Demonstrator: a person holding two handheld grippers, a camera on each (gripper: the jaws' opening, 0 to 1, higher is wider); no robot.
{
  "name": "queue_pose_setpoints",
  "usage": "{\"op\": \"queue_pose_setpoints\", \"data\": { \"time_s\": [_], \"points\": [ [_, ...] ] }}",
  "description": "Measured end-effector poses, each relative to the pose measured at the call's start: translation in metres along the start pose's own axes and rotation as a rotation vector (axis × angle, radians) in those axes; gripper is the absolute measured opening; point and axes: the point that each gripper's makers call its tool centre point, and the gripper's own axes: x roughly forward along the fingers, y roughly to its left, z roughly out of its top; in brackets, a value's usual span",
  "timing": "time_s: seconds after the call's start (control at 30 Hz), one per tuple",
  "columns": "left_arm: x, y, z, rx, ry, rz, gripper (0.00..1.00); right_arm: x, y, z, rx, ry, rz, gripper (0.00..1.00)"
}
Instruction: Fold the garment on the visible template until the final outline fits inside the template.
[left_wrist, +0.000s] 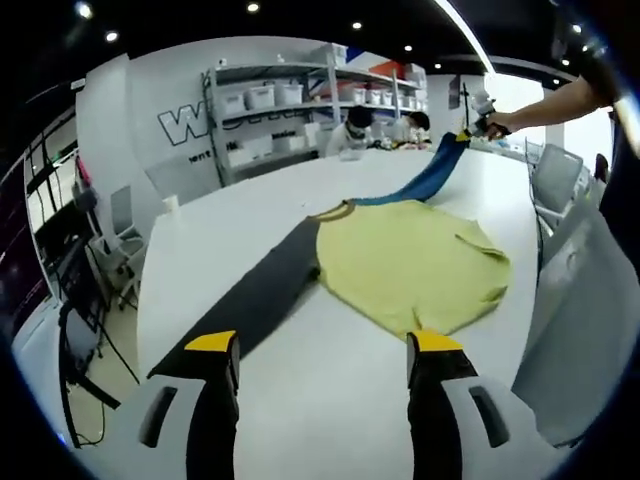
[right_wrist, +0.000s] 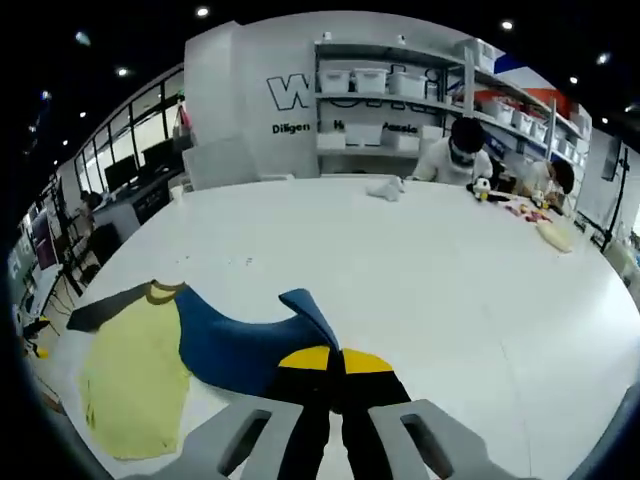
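Left gripper view: left tongs (left_wrist: 325, 345) apart, holding nothing, hovering over bare white table (left_wrist: 200, 240) just short of the garment's hem. Garment (left_wrist: 410, 265) is a yellow-bodied shirt lying flat mid-table. Its dark sleeve (left_wrist: 262, 290) runs out from the collar toward the left tongs, flat on the table. The blue sleeve (left_wrist: 430, 175) on the far side of the yellow body is stretched up and away, its end held at the right tongs (left_wrist: 478, 128) in a person's hand. No separate template outline I can make out on the table.

Right gripper view: right tongs (right_wrist: 334, 358) together, clamped on the blue sleeve (right_wrist: 250, 345) cuff, which bunches up right at the tips. Yellow body (right_wrist: 135, 385) lies beyond the blue sleeve, with the dark sleeve (right_wrist: 105, 305) past the collar. Two people sit at the table's far end, in front of the shelving (right_wrist: 400, 90), well apart from the garment.

Progress, my read: early. Body is still spread open, no folds in it yet. Blue sleeve is mid-fold, lifted but not laid across. Left to do: lay it over the body, fold the dark sleeve in, then fold the body down.
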Motion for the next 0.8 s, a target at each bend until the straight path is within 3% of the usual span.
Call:
{"op": "queue_pose_setpoints", "data": {
  "time_s": [0.17, 0.47, 0.73, 0.8],
  "points": [
    [0.002, 0.0, 0.002, -0.006, 0.004, 0.006, 0.68, 0.009, -0.012, -0.019, 0.089, 0.032, 0.002, 0.0],
    [0.002, 0.006, 0.012, -0.011, 0.011, 0.02, 0.68, 0.026, -0.026, -0.04, 0.09, 0.058, -0.02, 0.0],
    [0.004, 0.004, 0.013, -0.021, 0.028, 0.027, 0.68, 0.043, -0.035, -0.08, 0.127, 0.156, -0.047, 0.0],
    [0.004, 0.005, 0.013, -0.023, 0.033, 0.031, 0.68, 0.045, -0.035, -0.085, 0.111, 0.152, -0.042, 0.0]
  ]
}}
